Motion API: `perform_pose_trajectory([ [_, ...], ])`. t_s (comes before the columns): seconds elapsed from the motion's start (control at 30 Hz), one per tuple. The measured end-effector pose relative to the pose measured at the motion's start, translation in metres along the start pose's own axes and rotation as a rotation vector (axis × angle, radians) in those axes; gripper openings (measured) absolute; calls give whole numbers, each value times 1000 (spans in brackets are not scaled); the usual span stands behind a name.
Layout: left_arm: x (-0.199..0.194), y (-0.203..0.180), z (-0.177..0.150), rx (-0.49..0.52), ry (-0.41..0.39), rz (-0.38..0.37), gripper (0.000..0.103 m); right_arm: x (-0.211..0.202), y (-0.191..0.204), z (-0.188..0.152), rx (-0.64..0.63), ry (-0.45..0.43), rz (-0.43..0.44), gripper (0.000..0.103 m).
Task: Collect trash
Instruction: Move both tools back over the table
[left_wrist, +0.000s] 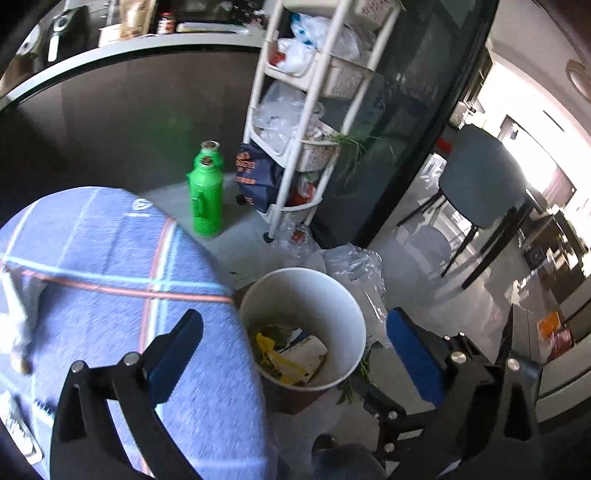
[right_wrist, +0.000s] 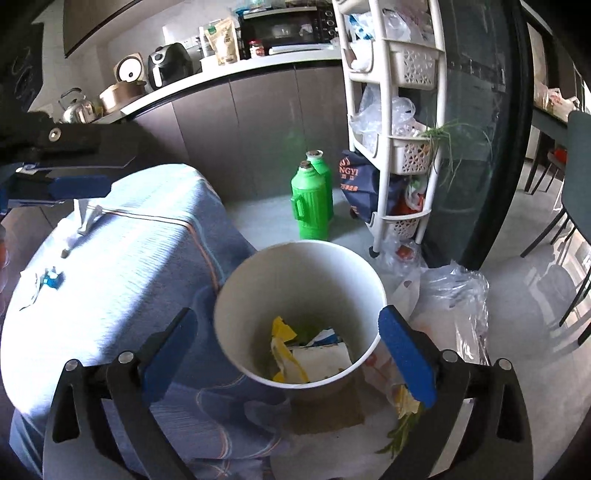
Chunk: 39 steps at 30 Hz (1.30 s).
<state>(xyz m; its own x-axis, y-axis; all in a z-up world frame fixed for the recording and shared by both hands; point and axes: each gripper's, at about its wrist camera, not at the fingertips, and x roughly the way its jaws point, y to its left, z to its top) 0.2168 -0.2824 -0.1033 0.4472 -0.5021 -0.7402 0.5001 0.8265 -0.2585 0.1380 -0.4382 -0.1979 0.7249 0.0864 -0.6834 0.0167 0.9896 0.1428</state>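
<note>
A white bin (left_wrist: 301, 295) (right_wrist: 295, 273) stands on the floor beside a table under a blue checked cloth (left_wrist: 110, 258) (right_wrist: 122, 280). Yellow and white wrappers (left_wrist: 291, 358) (right_wrist: 314, 358) lie at the bin's bottom. My left gripper (left_wrist: 295, 317) is open and empty, above the table edge and the bin. Over the bin mouth my right gripper (right_wrist: 287, 314) hangs open, also empty. Small scraps remain on the cloth: a blue and white one (right_wrist: 50, 278) and a white piece (right_wrist: 86, 218) (left_wrist: 14, 306). One blue pad (right_wrist: 81, 186) of the left gripper shows at the upper left of the right wrist view.
Two green flasks (left_wrist: 205, 195) (right_wrist: 312, 199) stand on the floor behind the bin. A white trolley rack (left_wrist: 295, 122) (right_wrist: 399, 122) holds bags. Clear plastic bags (left_wrist: 354, 262) (right_wrist: 450, 295) lie right of the bin. A chair (left_wrist: 480, 184) and a kitchen counter (right_wrist: 221, 74) are farther off.
</note>
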Motion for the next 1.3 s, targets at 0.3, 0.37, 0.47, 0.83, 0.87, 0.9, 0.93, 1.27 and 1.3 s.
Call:
perform_pose_trajectory([
  [0.3,-87,21,-30,-73,-75,55,99,-52,60,5,-74,-39,81,94],
  [0.37,-102,30,-39,-89,-82,69,99,-60,77,6,-107,-43,105,94],
  [0.47,-125,50,-56,-115,-84,101,99,-66,97,8,-149,-41,136,94],
  [0.83,-194,150,-123,-278,-110,218,99,-69,177,7,-244,7,293,94],
  [0.87,-199,161,-129,-295,-112,225,99,-68,183,8,-247,13,306,94],
  [0.9,-203,168,-133,-304,-113,230,99,-68,189,8,-248,18,319,94],
  [0.93,-206,176,-138,-314,-114,235,99,-66,194,9,-251,24,330,94],
  [1.27,-199,258,-163,-348,-45,239,93,-29,262,17,-367,100,389,89],
  [1.3,-196,264,-163,-351,-36,238,91,-25,265,17,-373,105,393,89],
])
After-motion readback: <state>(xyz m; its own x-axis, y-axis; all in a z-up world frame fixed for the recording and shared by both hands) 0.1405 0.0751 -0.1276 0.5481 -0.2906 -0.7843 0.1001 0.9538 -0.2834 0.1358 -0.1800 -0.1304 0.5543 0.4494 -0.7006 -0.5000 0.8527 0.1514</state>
